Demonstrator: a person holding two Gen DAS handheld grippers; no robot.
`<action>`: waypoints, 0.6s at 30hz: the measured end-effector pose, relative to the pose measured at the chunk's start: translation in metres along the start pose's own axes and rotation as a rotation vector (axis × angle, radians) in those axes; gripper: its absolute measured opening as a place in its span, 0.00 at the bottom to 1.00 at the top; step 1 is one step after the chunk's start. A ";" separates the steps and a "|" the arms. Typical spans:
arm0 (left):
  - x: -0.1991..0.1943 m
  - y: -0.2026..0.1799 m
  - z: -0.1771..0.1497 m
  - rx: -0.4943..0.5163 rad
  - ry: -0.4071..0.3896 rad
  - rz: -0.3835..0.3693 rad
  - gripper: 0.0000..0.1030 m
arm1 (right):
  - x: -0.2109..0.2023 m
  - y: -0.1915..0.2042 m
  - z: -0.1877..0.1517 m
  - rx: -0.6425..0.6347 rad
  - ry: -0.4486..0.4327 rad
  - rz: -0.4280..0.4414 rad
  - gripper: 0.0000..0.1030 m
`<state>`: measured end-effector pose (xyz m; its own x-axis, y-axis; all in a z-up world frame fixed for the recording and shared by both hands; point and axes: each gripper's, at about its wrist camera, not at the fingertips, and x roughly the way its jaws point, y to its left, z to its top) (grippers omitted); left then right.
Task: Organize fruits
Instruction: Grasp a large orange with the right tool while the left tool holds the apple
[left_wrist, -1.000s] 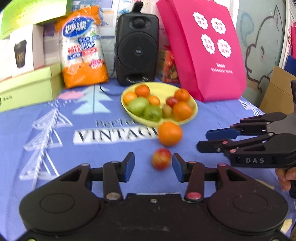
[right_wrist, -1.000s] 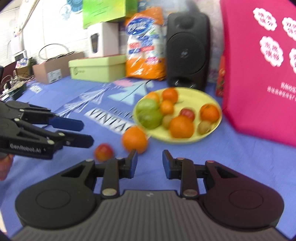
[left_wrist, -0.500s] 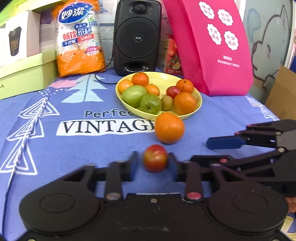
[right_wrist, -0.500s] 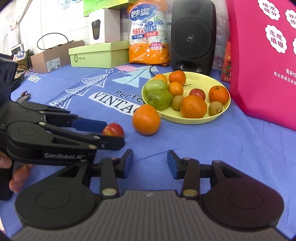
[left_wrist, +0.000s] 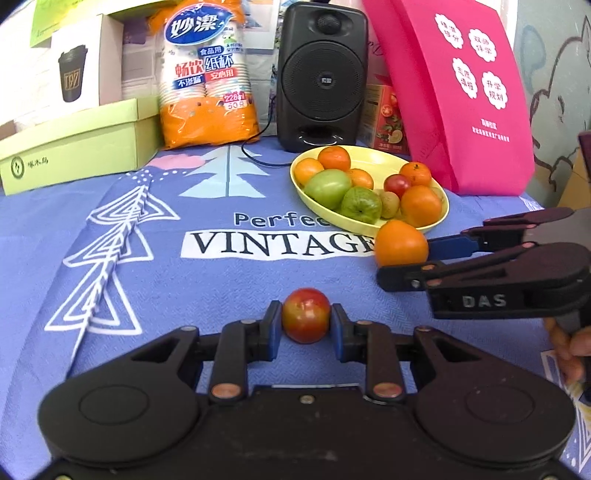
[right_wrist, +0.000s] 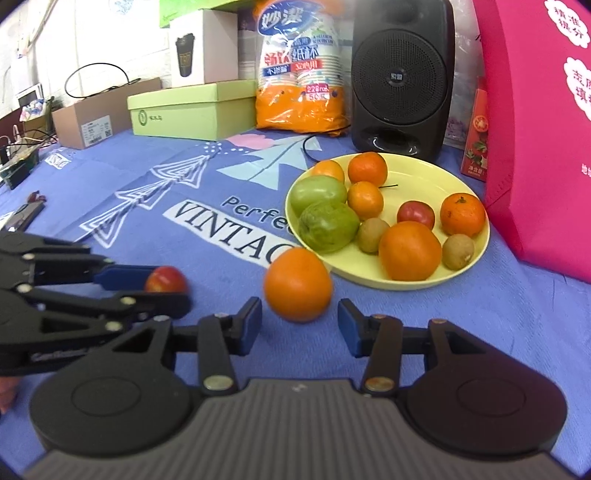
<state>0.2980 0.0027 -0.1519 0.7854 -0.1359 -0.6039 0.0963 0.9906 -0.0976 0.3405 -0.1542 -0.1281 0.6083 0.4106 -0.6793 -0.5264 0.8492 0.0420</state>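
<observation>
A small red-and-yellow apple (left_wrist: 306, 315) sits on the blue tablecloth between the pads of my left gripper (left_wrist: 306, 326), which is shut on it; it also shows in the right wrist view (right_wrist: 165, 279). A large orange (right_wrist: 297, 284) lies on the cloth just in front of the yellow plate (right_wrist: 417, 177). My right gripper (right_wrist: 298, 326) is open, its fingers on either side of the orange's near edge, not touching. The plate holds several oranges, green fruits, kiwis and a red fruit. In the left wrist view the orange (left_wrist: 401, 243) sits between the right gripper's fingers (left_wrist: 448, 245).
A black speaker (left_wrist: 320, 75), an orange bag of paper cups (left_wrist: 207, 74), a green box (left_wrist: 74, 144) and a pink bag (left_wrist: 461, 92) stand behind the plate. A cardboard box (right_wrist: 92, 123) and cables lie at far left.
My left gripper moved forward around the small apple and closed on it. My right gripper moved forward and left until its open fingers flank the large orange.
</observation>
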 end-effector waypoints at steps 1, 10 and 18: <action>0.001 0.000 0.000 0.001 -0.002 0.002 0.26 | 0.003 0.000 0.001 -0.001 0.000 -0.002 0.48; 0.000 -0.001 -0.003 -0.008 -0.009 0.002 0.26 | -0.001 -0.001 -0.004 0.017 -0.006 0.010 0.39; -0.004 -0.010 -0.007 -0.006 -0.004 -0.005 0.26 | -0.042 -0.001 -0.036 0.030 -0.010 -0.001 0.39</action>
<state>0.2898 -0.0069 -0.1536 0.7876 -0.1403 -0.6000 0.0963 0.9898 -0.1050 0.2942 -0.1843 -0.1264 0.6146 0.4133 -0.6719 -0.5083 0.8589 0.0633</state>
